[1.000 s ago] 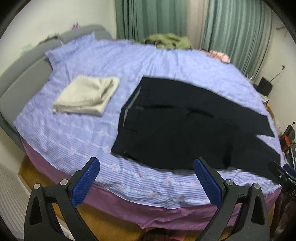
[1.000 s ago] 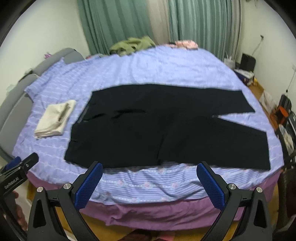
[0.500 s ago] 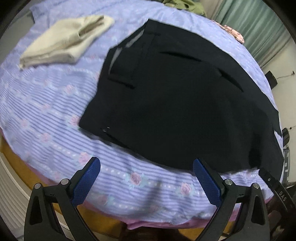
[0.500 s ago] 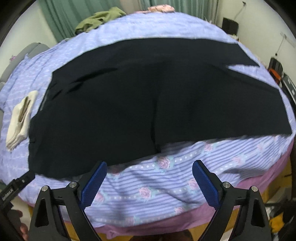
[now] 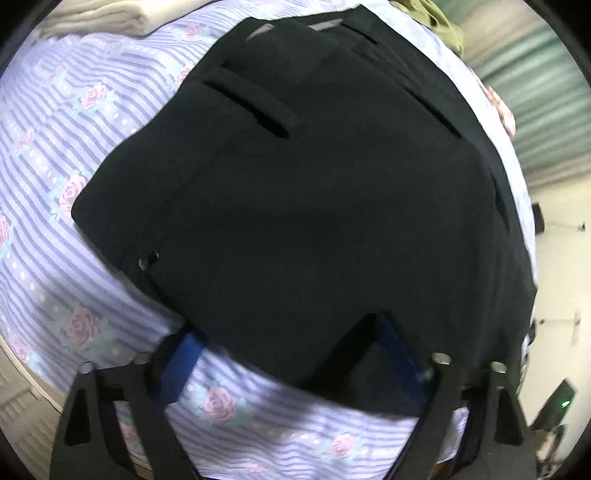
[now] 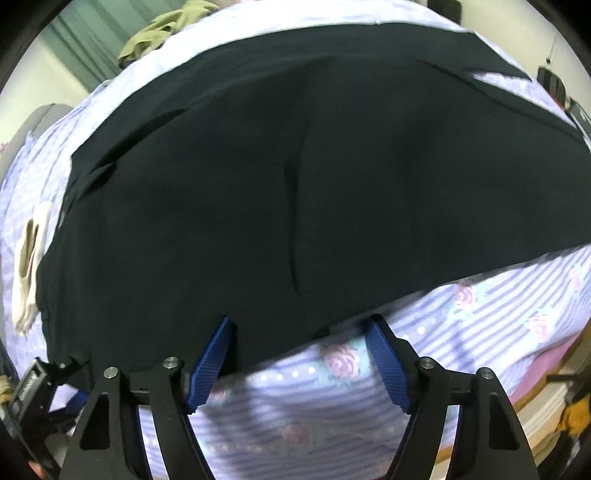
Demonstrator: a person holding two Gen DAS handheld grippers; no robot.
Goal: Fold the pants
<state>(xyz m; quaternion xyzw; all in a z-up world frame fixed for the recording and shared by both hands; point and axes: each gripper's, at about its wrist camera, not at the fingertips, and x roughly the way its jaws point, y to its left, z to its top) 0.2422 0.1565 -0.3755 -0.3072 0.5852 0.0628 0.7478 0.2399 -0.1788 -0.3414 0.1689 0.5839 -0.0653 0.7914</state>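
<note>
Both the left gripper (image 5: 288, 354) and right gripper (image 6: 299, 347), fingers spread (nothing grasped yet), should straddle only the black trousers' (image 6: 295, 184) near hem, not the striped sheet (image 6: 498, 332).

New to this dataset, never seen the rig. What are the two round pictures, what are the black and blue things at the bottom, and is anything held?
No robot here: a person holds a pair of hand tongs in each hand, and each has a fisheye camera looking along its two fingers. One picture is from the left tongs, the other from the right tongs. The black arms with blue ribbed pads are the fingers.

On the bed's lilac striped rose-print sheet lie flat black fabric trousers. A folded cream garment lies beside their waistband end, and an olive green garment sits at the far side.

Both tongs are open, at the trousers' near edge. Nothing is gripped yet.
</note>
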